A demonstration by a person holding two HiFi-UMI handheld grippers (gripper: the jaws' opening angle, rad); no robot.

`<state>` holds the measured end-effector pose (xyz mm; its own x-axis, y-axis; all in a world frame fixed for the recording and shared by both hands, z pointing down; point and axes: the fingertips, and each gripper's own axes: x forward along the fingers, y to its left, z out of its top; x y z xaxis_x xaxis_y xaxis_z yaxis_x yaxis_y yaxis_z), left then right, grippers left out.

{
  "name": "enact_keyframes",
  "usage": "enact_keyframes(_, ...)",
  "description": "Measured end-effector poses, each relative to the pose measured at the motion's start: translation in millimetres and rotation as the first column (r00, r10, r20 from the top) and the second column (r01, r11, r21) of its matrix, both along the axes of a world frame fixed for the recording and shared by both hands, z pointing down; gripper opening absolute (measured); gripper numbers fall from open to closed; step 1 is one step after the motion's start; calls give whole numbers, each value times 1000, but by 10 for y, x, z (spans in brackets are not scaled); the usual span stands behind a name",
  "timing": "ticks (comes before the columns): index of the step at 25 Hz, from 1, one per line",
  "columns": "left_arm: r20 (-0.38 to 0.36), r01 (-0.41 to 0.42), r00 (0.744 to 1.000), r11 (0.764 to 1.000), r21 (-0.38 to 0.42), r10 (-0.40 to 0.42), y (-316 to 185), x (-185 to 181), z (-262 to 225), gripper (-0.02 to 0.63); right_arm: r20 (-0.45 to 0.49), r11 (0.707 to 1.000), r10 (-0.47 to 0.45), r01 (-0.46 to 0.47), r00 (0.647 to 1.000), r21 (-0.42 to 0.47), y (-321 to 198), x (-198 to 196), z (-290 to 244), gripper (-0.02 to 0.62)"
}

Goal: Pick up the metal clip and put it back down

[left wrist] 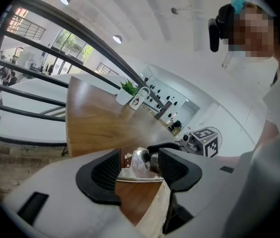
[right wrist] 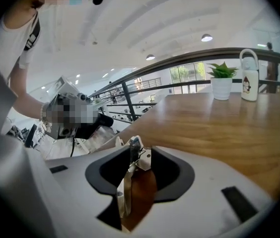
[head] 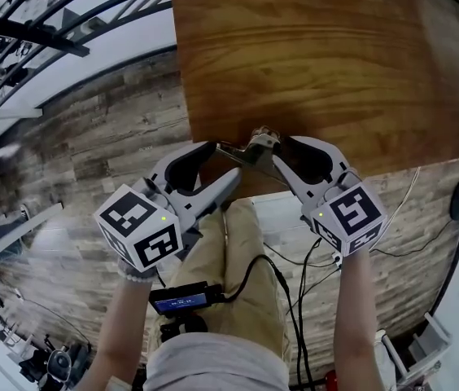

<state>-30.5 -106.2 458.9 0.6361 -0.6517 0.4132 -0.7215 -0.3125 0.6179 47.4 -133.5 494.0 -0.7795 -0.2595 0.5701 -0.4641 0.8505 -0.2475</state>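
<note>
Left gripper (head: pixel 225 160) clamps the metal clip (head: pixel 255 147) at the table's (head: pixel 319 63) 6 o'clock edge. Right gripper (head: pixel 281 147), at the clip's 3 o'clock, has jaws apart around it, not pressing. Advice: lower clip flat, further onto the table, before left lets go; edge drop likely.

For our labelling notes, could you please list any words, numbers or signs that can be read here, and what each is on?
Nothing is legible.
Marker cubes: square patterns, no letters.
Small screen at the waist: too blurred.
Mug: printed figure, no readable words.
</note>
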Motion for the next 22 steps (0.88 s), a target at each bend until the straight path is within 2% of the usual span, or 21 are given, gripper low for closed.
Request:
enact_keyframes(5, 32, -30, 999, 998, 50, 29, -18, -6, -125, 238, 18, 989, 122, -123, 992, 81, -93, 57, -165, 132)
enact_keyframes(7, 56, -37, 998, 996, 80, 32, -16, -24, -179, 232, 16, 984, 144, -145, 989, 104, -68, 58, -233, 45)
enact_keyframes(10, 115, -54, 993, 990, 133, 38, -33, -58, -303, 162, 26, 974, 186, -187, 982, 131, -33, 54, -376, 5)
enact_keyframes(15, 184, -68, 983, 972, 223, 26, -26, -125, -589, 42, 36, 951, 255, -257, 966, 171, 67, 67, -628, 5)
enact_keyframes(18, 193, -67, 981, 960, 271, 14, -4, -164, -801, 15, 17, 941, 272, -270, 962, 201, 162, 71, -797, 4)
enact_keyframes(22, 227, -97, 974, 937, 335, 20, 65, -176, -1076, 11, 31, 930, 281, -280, 959, 240, 314, 31, -1071, 3)
